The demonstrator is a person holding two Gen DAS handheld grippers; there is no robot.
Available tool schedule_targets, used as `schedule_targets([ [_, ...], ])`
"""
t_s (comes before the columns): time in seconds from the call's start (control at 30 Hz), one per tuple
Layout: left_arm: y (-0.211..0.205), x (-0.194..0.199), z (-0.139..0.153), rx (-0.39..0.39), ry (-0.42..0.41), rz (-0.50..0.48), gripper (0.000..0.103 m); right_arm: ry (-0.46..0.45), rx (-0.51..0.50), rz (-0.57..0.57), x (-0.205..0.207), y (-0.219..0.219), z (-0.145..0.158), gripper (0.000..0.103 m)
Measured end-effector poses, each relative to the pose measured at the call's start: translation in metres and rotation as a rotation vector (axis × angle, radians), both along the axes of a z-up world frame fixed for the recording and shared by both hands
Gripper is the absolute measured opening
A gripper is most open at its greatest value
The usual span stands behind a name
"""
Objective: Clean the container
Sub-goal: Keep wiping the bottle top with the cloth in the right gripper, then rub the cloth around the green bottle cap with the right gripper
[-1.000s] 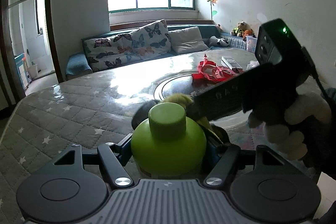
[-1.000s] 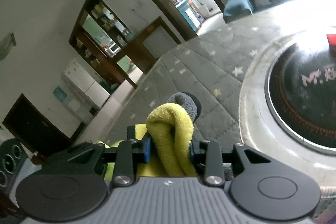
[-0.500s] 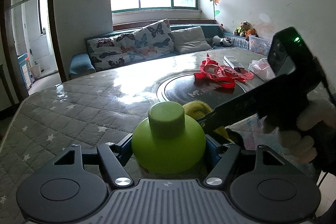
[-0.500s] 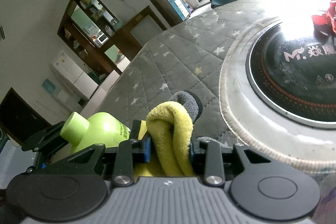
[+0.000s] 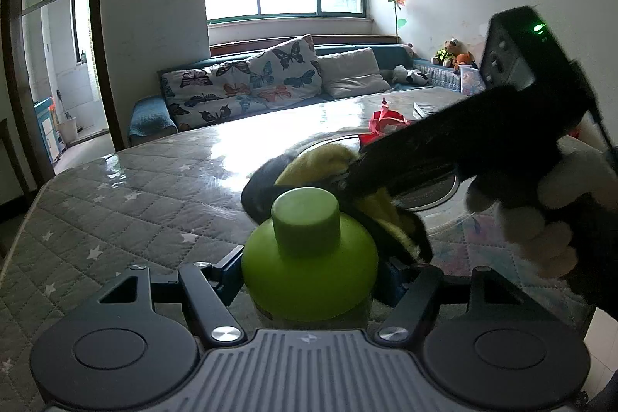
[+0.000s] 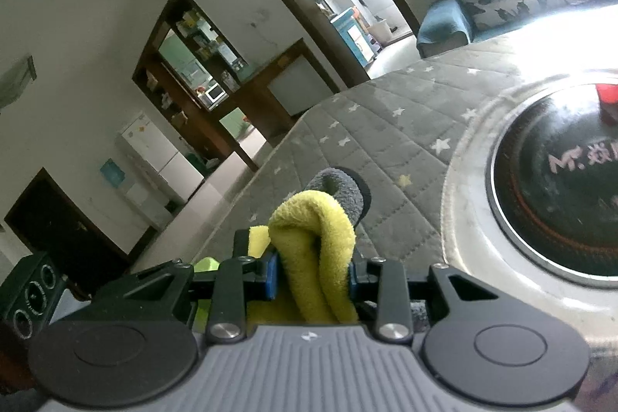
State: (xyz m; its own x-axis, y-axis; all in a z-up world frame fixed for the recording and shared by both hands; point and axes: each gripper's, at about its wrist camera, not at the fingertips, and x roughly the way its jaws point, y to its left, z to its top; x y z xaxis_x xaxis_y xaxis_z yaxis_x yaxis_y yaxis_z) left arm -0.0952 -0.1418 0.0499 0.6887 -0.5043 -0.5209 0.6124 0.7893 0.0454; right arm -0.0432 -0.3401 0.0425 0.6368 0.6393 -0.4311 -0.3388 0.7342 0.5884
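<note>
Left gripper jaws closed on the green bottle, holding it by the body, cap toward the camera, above the quilted table. Right gripper jaws closed tight on a folded yellow cloth, with a grey layer sticking out past the yellow. In the left view the right gripper comes in from the right, and the cloth sits just behind and beside the cap; can't tell if it actually touches the bottle shoulder. A sliver of green shows low left in the right view, so the bottle is below and left of the cloth there.

Step in hand, as I judge it: wiping the bottle's upper side.

To do it well:
- keep the left grip firm so the bottle doesn't twist or slip out under pressure
- press the cloth fold, not the fingertips, against the plastic
- stroke around the shoulder and cap, rotating the bottle between passes
- avoid pushing toward the cap end, which could lever the bottle out of the jaws.

Black cooktop and red ribbon lie beyond; stay clear.
</note>
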Motion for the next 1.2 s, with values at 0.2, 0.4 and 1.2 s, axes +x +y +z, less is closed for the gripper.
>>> schedule_targets([
  [0.2, 0.003, -0.001, -0.001, -0.007, 0.002, -0.002, 0.073, 0.062, -0.038, -0.004, 0.009, 0.008, -0.02, 0.032],
  [0.4, 0.004, -0.002, -0.001, -0.005, 0.001, -0.002, 0.073, 0.085, -0.031, -0.009, 0.0, 0.004, -0.026, 0.032],
  [1.2, 0.011, -0.007, 0.001, 0.005, 0.005, -0.001, 0.072, 0.001, 0.042, 0.006, -0.02, -0.006, 0.004, 0.032],
])
